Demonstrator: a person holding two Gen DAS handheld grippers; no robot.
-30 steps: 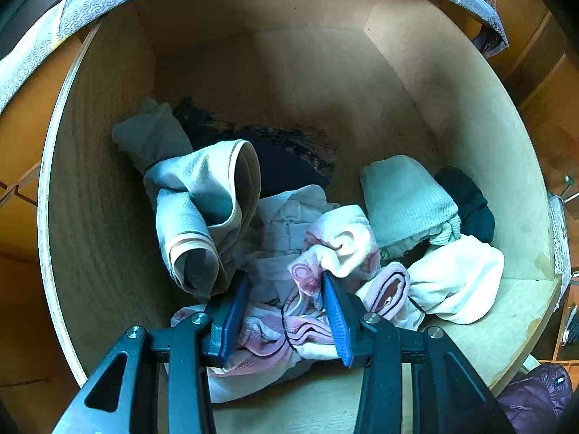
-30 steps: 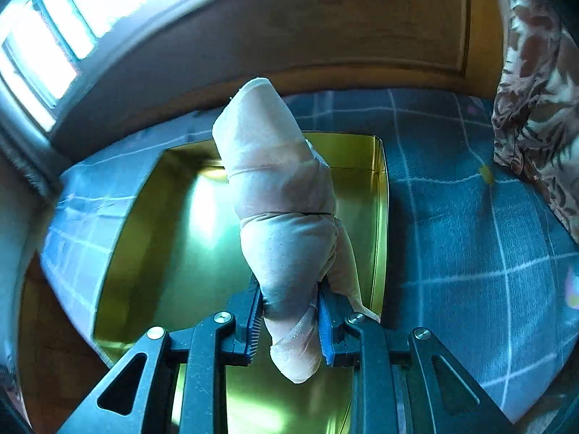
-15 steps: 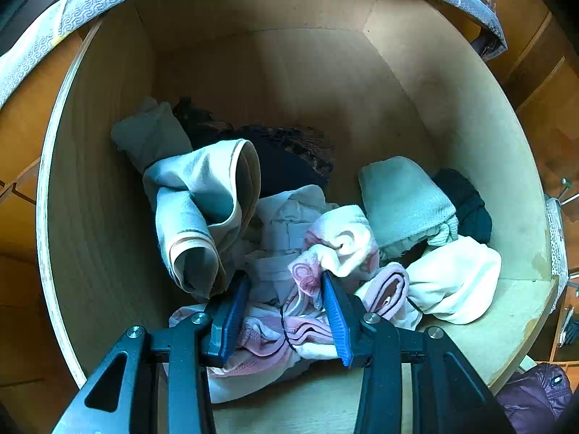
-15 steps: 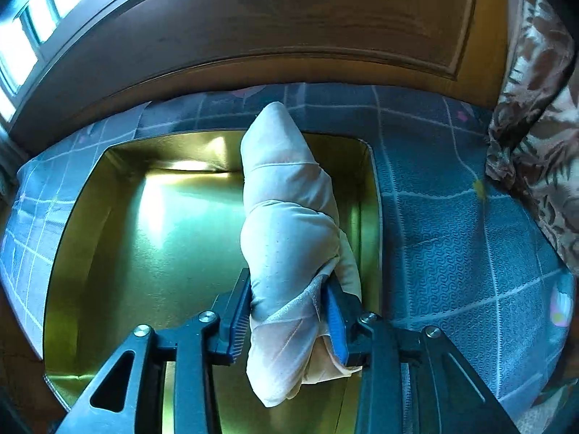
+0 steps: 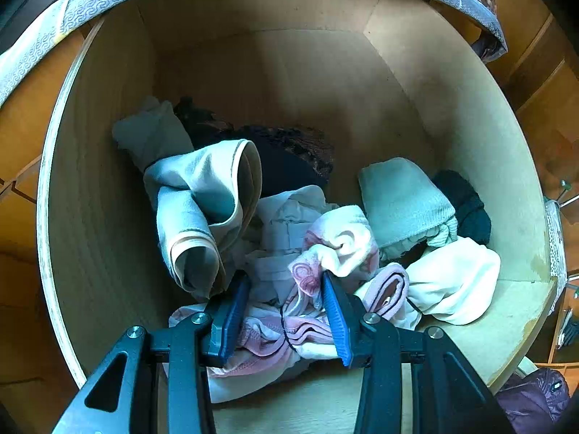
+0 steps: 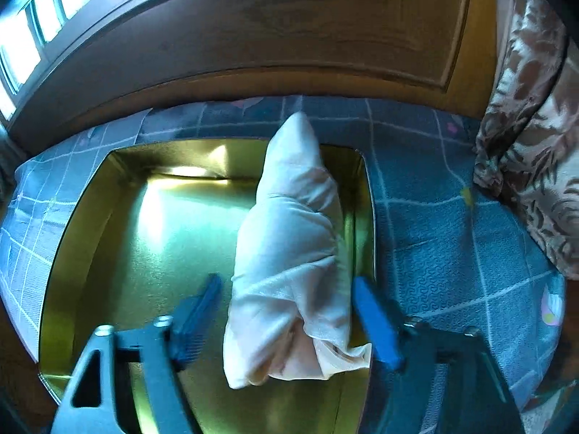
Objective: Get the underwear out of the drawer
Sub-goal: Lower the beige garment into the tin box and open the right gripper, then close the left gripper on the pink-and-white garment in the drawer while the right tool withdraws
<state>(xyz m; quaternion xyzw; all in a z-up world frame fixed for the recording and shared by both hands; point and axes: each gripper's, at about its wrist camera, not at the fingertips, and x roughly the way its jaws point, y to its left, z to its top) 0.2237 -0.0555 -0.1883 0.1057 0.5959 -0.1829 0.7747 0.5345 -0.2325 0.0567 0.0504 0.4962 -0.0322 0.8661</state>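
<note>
While its near end is cut off from view by nothing but its own folds, the rolled cream underwear (image 6: 289,253) lies inside the gold tin tray (image 6: 119,238), along the tray's wall at 3 o'clock, its pointed tip reaching past the far rim toward 12 o'clock. The right gripper (image 6: 286,311) straddles the roll with its blue pads spread wide, neither visibly pressing the cloth; both pads are blurred. The tray rests on a blue checked cloth (image 6: 452,253); at 2 o'clock a brown patterned fabric (image 6: 532,144) is cut off by the picture's edge.

At the left wrist, the left gripper (image 5: 286,311) is released too, pads apart and sunk into a pink-and-white garment (image 5: 336,249) at the near end of the wooden drawer (image 5: 289,83). A grey-blue pair with peach trim (image 5: 202,202) lies at 10 o'clock, a dark lacy piece (image 5: 289,152) half buried behind it, and pale green (image 5: 401,202), black (image 5: 466,206) and cream (image 5: 456,282) bundles at 3 o'clock. How many garments the heap holds is hard to tell.
</note>
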